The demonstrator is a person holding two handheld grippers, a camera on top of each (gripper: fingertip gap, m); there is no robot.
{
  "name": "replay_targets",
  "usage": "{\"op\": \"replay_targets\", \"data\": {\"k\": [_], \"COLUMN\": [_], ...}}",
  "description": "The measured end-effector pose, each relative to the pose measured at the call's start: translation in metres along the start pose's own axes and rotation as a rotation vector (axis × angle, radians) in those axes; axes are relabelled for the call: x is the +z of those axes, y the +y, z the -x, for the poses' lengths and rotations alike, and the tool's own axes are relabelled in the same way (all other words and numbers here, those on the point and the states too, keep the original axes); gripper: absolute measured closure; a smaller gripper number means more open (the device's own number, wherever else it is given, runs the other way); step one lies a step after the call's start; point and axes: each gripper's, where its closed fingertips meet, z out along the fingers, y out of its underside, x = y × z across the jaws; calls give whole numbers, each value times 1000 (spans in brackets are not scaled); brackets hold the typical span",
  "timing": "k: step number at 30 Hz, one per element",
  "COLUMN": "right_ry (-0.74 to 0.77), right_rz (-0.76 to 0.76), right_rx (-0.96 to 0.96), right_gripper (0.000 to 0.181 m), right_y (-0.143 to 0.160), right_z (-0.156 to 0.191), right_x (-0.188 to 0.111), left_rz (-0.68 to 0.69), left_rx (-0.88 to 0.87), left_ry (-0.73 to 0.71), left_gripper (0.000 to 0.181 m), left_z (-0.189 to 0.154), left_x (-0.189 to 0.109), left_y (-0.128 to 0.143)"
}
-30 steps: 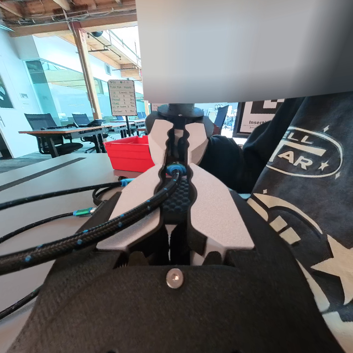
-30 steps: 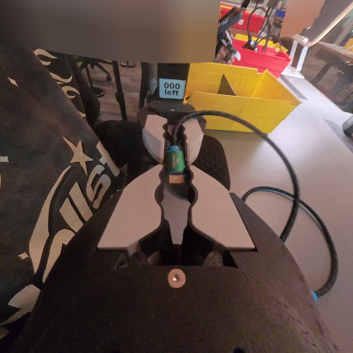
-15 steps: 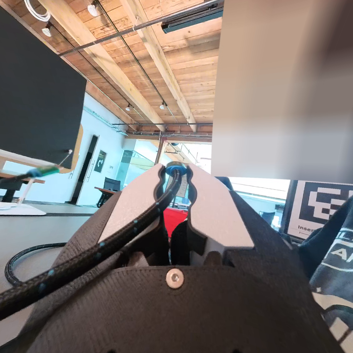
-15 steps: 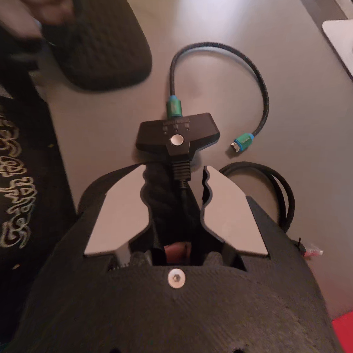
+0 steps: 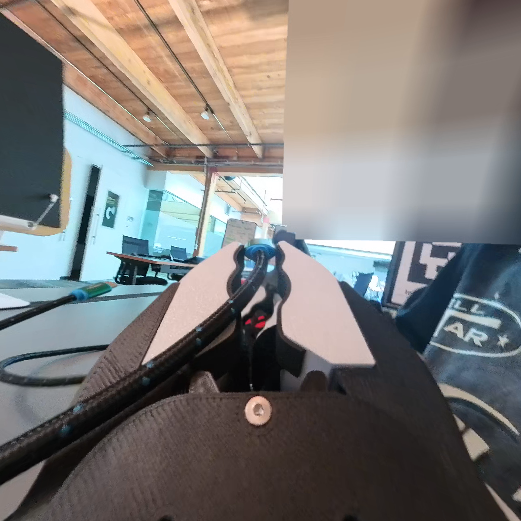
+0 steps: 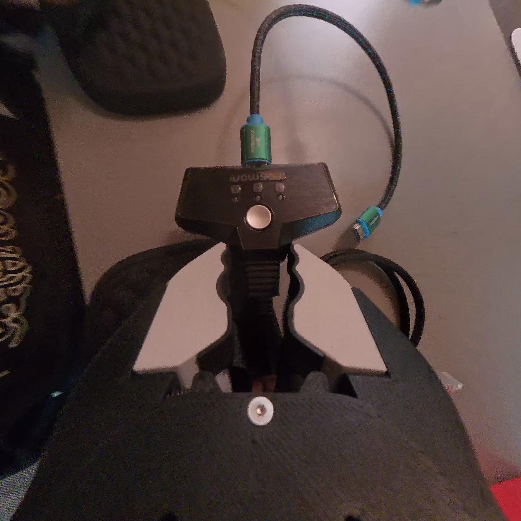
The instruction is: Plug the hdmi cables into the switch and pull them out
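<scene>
In the right wrist view a black HDMI switch [image 6: 296,194] lies on the grey table [image 6: 423,127]. A green plug [image 6: 255,143] sits in its far port. That cable [image 6: 392,118] loops round to a free green plug [image 6: 366,222] on the right. My right gripper [image 6: 258,249] stands partly open, its fingers on either side of the switch's ribbed neck [image 6: 262,279]. In the left wrist view my left gripper [image 5: 258,248] is shut on a blue-collared plug [image 5: 259,251]. Its braided cable [image 5: 169,358] trails down to the left.
A second green plug [image 5: 93,289] and a black cable loop [image 5: 42,375] lie on the table at left. A coiled black cable [image 6: 408,296] lies right of the switch. A black dimpled pad [image 6: 141,56] lies beyond it. A person's dark printed top [image 5: 479,352] is close at right.
One second ago my right gripper was shut on a green plug. It let go, swung down to the switch and moved closer, its jaws narrowing. My left gripper tipped upward, still holding its plug.
</scene>
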Motion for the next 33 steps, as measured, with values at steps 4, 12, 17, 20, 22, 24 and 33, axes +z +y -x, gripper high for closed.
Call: {"op": "replay_targets", "data": {"k": [4,12,17,20,22,24,33], "right_ry": [-87,-166,-211,-234,-250,-257,-266], "right_rz": [-130,-253,-315,-300,-295,-299,-298], "right_rx": [36,-28,-75,-95,-103,-110,-136], "right_gripper": [141,141,142,142,142,142,141], "right_y": [-13,-24,-34,-36,-38,-41,-45], "right_z": [8,31,42,49,52,54,60], "right_x": [-33,-50,-54,-51,-49,-49,-47], "left_rz": [96,299,427,419,441,470,446], "left_rx": [32,56,49,48,89,144,201], "left_ry": [112,233,272,263,250,238,243], "left_gripper": [161,161,161,161,162,161,161], "left_z": [-17,-39,-52,-53,-54,-55,-61], "left_x": [2,8,13,16,17,18,19], "left_y": [11,42,66,69,73,79,80]}}
